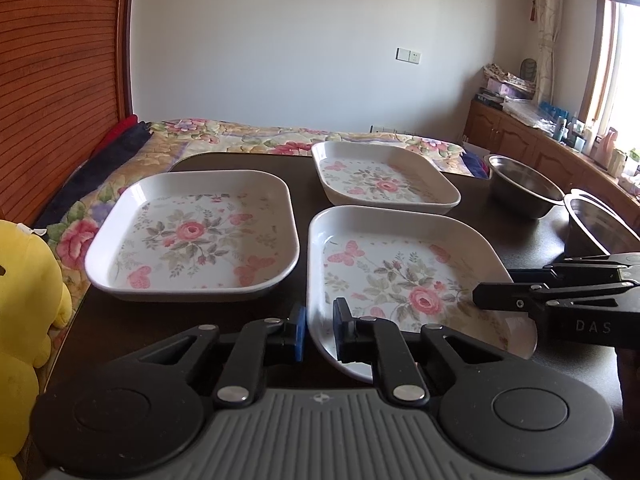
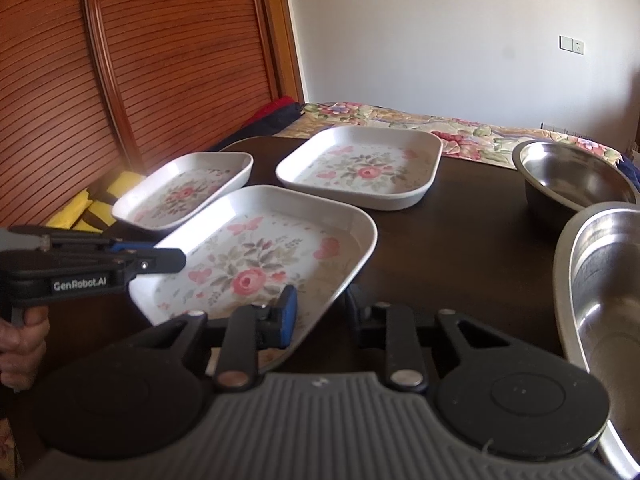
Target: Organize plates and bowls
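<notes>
Three floral plates sit before us on the dark table [image 1: 120, 320], with two steel bowls, far bowl [image 1: 520, 192] and near bowl [image 2: 600, 300], to the right. Our left gripper [image 1: 320, 328] straddles the near plate's [image 1: 400, 272] left rim, fingers slightly apart, one pad outside and one inside. Our right gripper [image 2: 320, 312] straddles the same plate's right rim, and we cannot tell whether it pinches. The left plate [image 1: 192, 236] and far plate [image 1: 384, 178] lie flat, apart.
</notes>
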A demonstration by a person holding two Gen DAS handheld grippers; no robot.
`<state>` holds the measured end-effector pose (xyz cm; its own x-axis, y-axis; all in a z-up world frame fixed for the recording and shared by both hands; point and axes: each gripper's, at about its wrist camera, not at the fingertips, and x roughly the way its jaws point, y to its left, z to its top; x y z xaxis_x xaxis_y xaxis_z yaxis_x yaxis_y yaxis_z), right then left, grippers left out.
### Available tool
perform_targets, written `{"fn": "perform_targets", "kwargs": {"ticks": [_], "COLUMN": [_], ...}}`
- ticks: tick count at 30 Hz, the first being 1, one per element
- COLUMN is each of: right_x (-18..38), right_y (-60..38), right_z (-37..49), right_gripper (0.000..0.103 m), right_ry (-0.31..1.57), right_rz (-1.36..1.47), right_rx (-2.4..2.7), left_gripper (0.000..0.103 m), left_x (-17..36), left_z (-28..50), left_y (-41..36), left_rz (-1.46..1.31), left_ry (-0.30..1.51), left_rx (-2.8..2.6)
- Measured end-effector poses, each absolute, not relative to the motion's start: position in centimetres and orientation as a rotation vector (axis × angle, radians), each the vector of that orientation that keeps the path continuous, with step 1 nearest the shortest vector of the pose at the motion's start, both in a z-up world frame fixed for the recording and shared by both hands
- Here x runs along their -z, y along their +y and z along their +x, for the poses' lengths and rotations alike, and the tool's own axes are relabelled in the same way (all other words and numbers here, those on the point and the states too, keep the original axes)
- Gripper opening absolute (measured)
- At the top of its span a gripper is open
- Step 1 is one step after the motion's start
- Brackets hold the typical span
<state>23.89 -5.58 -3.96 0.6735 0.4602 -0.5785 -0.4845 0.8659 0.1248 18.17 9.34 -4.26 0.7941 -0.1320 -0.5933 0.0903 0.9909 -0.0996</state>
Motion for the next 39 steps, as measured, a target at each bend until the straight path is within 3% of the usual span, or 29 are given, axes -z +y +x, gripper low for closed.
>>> {"fn": "perform_targets", "kwargs": {"ticks": [5, 15, 39], "right_x": [3.9, 3.6, 3.9], "right_y": [-6.2, -7.4, -6.1], "right_z": [23.6, 22.6, 15.0], "right_gripper": [0.022, 0.019, 0.019], "right_ry": [0.634, 0.609, 0.595], "right_rz": [-0.025, -0.002, 0.002], "right_rx": [-0.525, -0.511, -0.566], "left_gripper": [0.014, 0.014, 0.014], "left_x": [4.1, 3.6, 3.2], "left_z": [17.4, 16.1, 7.8], "left_y": [9.0, 8.1, 9.5], "left_rz": [-0.074, -0.081, -0.062], "left_ry": [0.636, 0.617, 0.610], "left_rx": [0.129, 0.153, 0.144]}}
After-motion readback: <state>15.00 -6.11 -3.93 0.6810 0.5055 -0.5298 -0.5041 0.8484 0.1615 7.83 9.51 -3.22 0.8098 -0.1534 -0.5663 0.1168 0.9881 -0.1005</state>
